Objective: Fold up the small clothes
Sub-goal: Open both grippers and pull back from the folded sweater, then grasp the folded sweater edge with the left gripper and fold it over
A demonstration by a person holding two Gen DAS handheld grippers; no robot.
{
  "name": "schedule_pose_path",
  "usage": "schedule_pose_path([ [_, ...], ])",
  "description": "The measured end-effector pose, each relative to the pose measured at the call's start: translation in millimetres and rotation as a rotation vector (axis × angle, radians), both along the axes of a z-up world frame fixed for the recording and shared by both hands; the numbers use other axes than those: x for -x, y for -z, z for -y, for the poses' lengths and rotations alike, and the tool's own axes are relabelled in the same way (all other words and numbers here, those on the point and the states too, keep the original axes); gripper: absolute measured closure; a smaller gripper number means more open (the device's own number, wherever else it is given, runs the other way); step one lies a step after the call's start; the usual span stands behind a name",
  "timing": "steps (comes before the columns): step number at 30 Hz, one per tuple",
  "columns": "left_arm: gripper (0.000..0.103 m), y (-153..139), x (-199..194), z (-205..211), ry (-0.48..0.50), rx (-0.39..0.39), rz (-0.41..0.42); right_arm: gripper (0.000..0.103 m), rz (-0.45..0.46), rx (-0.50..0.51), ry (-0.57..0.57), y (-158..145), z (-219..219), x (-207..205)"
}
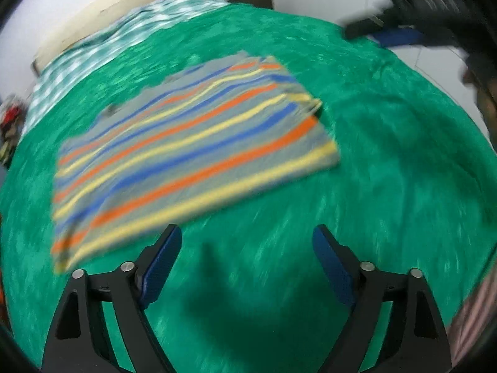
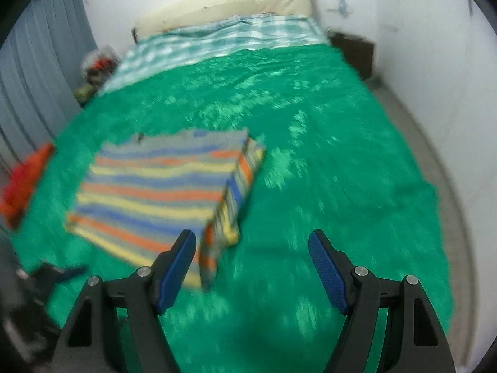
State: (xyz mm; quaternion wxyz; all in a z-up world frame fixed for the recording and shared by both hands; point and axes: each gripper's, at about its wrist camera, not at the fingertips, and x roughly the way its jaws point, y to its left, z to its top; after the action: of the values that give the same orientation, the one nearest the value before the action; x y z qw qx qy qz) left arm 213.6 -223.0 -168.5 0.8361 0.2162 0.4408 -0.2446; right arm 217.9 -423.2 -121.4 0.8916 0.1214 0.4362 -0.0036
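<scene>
A striped garment (image 1: 192,143) in grey, orange, yellow and blue lies flat on the green bedspread (image 1: 388,155), with one side folded over. My left gripper (image 1: 247,233) is open and empty, above the bedspread just in front of the garment's near edge. In the right wrist view the garment (image 2: 161,192) lies ahead to the left, its folded sleeve edge (image 2: 236,199) nearest. My right gripper (image 2: 251,239) is open and empty, just right of that edge. The right gripper also shows blurred at top right in the left wrist view (image 1: 403,28).
A teal checked sheet (image 2: 217,40) and cream headboard (image 2: 230,3) lie at the bed's far end. An orange-red cloth (image 2: 25,183) sits at the bed's left edge. A dark bedside cabinet (image 2: 354,52) stands by the white wall. Grey curtain (image 2: 37,71) at left.
</scene>
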Motion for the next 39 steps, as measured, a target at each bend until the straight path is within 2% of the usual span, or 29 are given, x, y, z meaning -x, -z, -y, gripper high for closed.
schedule_pose_path([
  [2,0.027,11,-13,23,0.047,0.009,-0.02,0.029,-0.029,-0.09,-0.064,10,15,-35],
  [5,0.027,24,-19,48,0.115,-0.013,0.006,0.029,-0.122,-0.224,-0.14,39,31,-89],
  [8,0.022,29,-19,62,0.173,-0.036,0.068,0.029,-0.217,-0.311,-0.143,74,41,-131],
  [9,0.019,30,-19,65,0.18,-0.042,0.086,0.029,-0.233,-0.335,-0.129,86,44,-146],
  [11,0.02,30,-23,66,0.175,-0.03,0.086,0.029,-0.234,-0.397,-0.129,98,45,-166],
  [13,0.036,28,-30,63,0.142,0.032,0.038,0.032,-0.212,-0.47,-0.127,106,44,-185],
  [14,0.068,27,-32,62,0.125,0.052,0.025,0.037,-0.202,-0.506,-0.118,110,43,-194],
  [15,0.092,25,-34,62,0.104,0.048,0.028,0.058,-0.196,-0.533,-0.106,112,42,-200],
  [16,0.092,23,-35,60,0.082,0.049,0.028,0.099,-0.2,-0.559,-0.097,115,41,-206],
  [19,0.094,12,-41,47,0.029,0.147,-0.015,0.098,-0.21,-0.475,-0.092,108,30,-212],
  [23,0.095,-11,-43,18,-0.049,0.292,-0.064,0.098,-0.178,-0.378,-0.08,76,19,-207],
  [25,0.095,-22,-45,-10,-0.121,0.377,-0.103,0.098,-0.174,-0.351,-0.085,60,9,-208],
  [30,0.095,-36,-53,-85,-0.313,0.518,-0.159,0.098,-0.144,-0.322,-0.141,28,-39,-224],
  [33,0.095,-38,-60,-130,-0.42,0.569,-0.176,0.098,-0.135,-0.326,-0.199,19,-80,-236],
  [39,0.095,-26,-71,-201,-0.591,0.616,-0.203,0.098,-0.136,-0.36,-0.293,23,-181,-270],
])
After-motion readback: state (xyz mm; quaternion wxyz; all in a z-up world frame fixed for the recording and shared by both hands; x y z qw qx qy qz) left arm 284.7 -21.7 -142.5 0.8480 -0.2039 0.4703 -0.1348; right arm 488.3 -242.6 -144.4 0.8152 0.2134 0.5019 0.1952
